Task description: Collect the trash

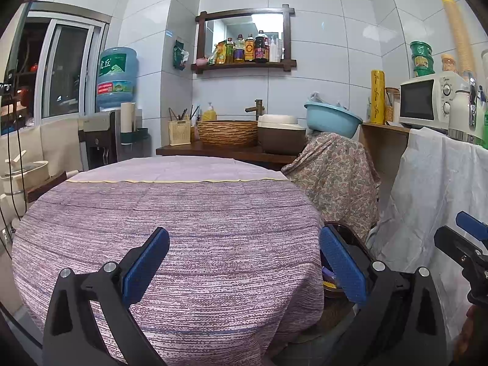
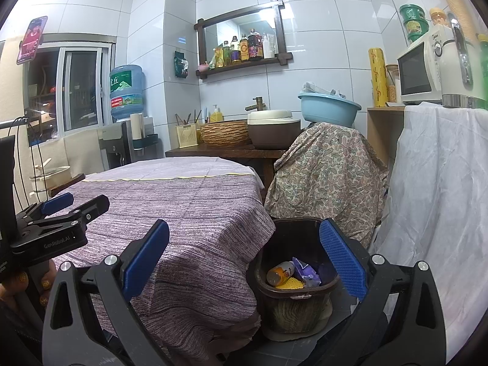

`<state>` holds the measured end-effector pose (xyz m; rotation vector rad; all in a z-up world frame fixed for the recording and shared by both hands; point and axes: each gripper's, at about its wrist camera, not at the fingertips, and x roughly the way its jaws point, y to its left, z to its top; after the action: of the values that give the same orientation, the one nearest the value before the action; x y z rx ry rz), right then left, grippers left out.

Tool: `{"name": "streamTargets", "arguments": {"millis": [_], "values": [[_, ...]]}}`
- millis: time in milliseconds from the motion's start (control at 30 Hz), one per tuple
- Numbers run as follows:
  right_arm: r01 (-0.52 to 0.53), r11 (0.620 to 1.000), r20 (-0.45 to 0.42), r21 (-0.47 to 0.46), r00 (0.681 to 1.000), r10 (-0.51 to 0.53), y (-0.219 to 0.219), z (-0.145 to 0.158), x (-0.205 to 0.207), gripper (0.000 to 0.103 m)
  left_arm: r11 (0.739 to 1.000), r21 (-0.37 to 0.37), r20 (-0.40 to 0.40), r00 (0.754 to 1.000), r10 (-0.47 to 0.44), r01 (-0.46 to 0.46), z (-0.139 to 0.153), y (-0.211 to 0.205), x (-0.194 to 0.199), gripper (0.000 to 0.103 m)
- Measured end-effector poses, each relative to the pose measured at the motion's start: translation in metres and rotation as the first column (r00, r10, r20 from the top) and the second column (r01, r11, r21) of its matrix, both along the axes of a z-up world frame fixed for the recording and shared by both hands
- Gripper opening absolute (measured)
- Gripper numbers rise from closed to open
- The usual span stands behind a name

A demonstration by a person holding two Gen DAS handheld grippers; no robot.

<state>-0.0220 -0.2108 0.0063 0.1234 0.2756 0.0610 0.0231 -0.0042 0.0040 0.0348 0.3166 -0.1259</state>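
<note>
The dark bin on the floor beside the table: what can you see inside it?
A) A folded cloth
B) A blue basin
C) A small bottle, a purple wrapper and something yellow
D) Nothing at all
C: the right wrist view looks down into the dark bin and shows a small bottle, a crumpled purple wrapper and a yellow netted piece lying at its bottom.

Both wrist views face sink wall (image 1: 320,97) across table (image 1: 183,213); right view sits further right, nearer bin (image 2: 292,277).
</note>
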Motion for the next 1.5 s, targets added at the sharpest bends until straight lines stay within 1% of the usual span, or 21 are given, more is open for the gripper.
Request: {"name": "streamTargets", "arguments": {"millis": [1500], "values": [[-0.003, 1.000, -0.009, 0.004, 1.000, 0.003, 0.0081, -0.0050, 0.0007, 0.097, 1.000, -0.002, -0.009, 1.000, -0.004, 0.004, -0.0029, 0.0023, 0.0003, 0.098]]}}
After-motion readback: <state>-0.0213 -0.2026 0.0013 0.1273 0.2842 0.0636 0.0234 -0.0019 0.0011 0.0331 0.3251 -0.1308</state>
